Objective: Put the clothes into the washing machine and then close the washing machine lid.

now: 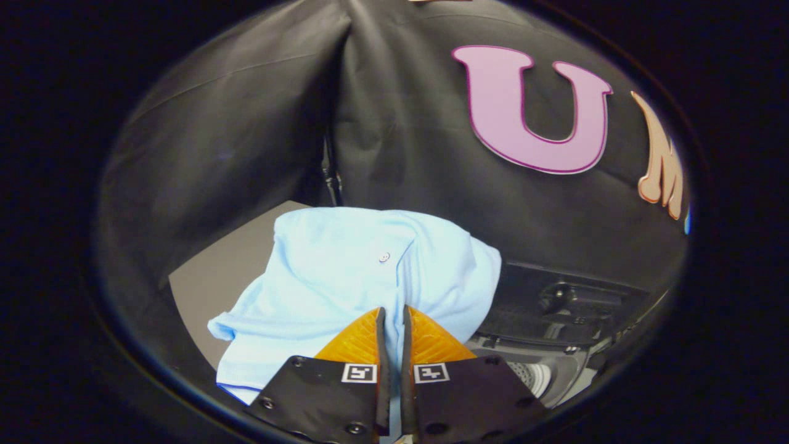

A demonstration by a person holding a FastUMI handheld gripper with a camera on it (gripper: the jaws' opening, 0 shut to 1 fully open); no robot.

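Observation:
A light blue shirt [345,277] with a small button is bunched up just ahead of my fingers, and a fold of it runs down into the narrow gap between them. My gripper [392,317] is shut on that fold. The shirt covers part of a grey surface [216,271] to the left of the fingers. To the right, lower down, sits the washing machine [573,345]. Its dark lid [567,302] stands raised at the back and the perforated drum [535,376] shows just beside my right finger. The shirt's right edge reaches over the machine's near left corner.
The booth's black cloth wall [246,135] closes in behind the grey surface and the machine, meeting in a corner directly beyond the shirt. A thin dark strap [331,176] hangs in that corner.

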